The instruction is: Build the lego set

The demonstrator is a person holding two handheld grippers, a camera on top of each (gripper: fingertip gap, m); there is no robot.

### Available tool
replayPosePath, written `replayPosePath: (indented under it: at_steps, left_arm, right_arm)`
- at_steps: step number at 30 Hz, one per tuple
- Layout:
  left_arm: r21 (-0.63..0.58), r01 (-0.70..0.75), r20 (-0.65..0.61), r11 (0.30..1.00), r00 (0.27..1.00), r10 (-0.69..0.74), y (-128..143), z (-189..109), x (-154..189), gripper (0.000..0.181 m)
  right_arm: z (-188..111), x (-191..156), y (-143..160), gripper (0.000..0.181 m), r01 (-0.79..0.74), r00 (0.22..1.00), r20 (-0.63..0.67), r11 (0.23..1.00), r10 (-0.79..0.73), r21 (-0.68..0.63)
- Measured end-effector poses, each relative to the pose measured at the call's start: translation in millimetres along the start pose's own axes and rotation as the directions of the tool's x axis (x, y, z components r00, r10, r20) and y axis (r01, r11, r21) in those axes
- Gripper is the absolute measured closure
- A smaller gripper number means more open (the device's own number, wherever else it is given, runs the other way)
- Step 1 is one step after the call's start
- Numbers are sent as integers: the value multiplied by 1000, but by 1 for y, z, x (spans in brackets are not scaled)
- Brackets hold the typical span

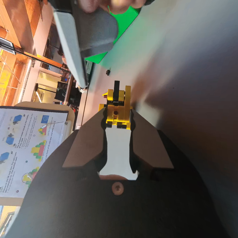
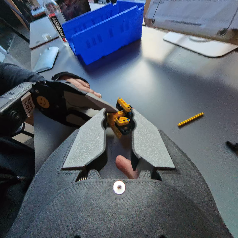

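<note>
The small yellow-and-black brick assembly [image 2: 120,119] is hanging above the dark grey counter [image 2: 180,82], pinched from two sides at once. The right tongs [image 2: 119,120] are closing on it across its width, tips pressing either flank. The left tongs [image 1: 117,116] are gripping the same piece, coming in from the left in the right wrist view, so both are equally near. Its long axis is running away from the left tongs, the black beam [image 1: 116,90] pointing outward; from the right it is sitting tilted. A loose thin yellow axle rod [image 2: 190,119] is lying well apart to the right, probably the next part. The blue plastic bin [image 2: 103,36] is standing farther back.
</note>
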State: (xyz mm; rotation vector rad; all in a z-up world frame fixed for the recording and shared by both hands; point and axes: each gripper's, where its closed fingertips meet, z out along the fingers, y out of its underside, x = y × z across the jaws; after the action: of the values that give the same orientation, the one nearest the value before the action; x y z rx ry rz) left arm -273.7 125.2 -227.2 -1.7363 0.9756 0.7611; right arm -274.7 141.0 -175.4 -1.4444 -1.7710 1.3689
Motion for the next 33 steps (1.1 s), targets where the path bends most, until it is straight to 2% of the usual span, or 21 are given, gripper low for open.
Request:
replayPosePath:
  at_steps: [4, 8, 17, 19, 20, 27, 33]
  left_arm:
    - [-1, -15, 9, 1000, 1000, 15, -1, -1, 1, 149]
    - [-6, -17, 10, 1000, 1000, 17, -1, -1, 0, 149]
    - [-5, -4, 7, 1000, 1000, 4, -1, -1, -1, 149]
    - [-5, -5, 6, 1000, 1000, 5, -1, -1, -1, 149]
    - [-5, -7, 7, 1000, 1000, 7, -1, -1, 0, 149]
    - [3, -17, 4, 1000, 1000, 17, -2, 0, 0, 150]
    - [6, -5, -9, 1000, 1000, 5, -3, 0, 1, 149]
  right_arm:
    - [12, -3, 28, 133, -30, 1000, -4, 996, 29, -78]
    - [14, 1, 23, 181, -56, 998, 0, 998, 56, -19]
    - [17, 1, 23, 181, -6, 1000, -18, 1000, 6, -23]
    - [17, 4, 22, 173, -2, 1000, -29, 999, 1, -32]
    - [18, 3, 22, 181, -2, 1000, -12, 999, 1, -37]
    - [23, 0, 23, 176, -32, 998, 57, 998, 35, -54]
    - [24, 1, 22, 181, 5, 999, 47, 997, -1, -78]
